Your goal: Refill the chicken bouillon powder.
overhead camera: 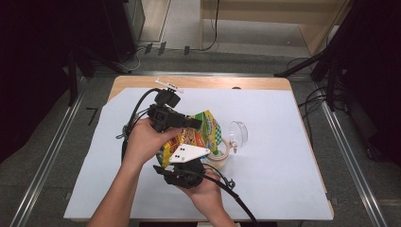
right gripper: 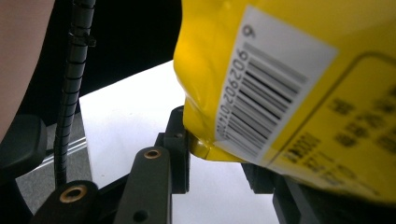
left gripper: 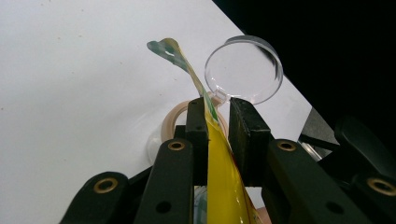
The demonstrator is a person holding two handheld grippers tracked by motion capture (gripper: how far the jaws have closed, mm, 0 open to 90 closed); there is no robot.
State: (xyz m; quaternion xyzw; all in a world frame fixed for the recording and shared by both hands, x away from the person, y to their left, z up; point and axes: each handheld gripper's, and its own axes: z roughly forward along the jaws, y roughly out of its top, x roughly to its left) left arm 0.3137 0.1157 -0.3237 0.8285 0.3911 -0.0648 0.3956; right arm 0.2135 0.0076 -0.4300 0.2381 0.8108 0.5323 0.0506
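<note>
A yellow snack bag with bright printing hangs above the middle of the table between my two grippers. My left gripper comes in from the left. In the left gripper view the left gripper has its jaws shut on the bag's thin upper edge. My right gripper, with its grey plate, is below the bag on the near side. In the right gripper view the right gripper has the barcode corner of the bag between its jaws. The left pad touches that corner; the other jaw is mostly hidden.
A clear round plastic lid stands on edge just right of the bag, and a roll of tape lies beside it. The white sheet covers the table. Cables trail from both grippers.
</note>
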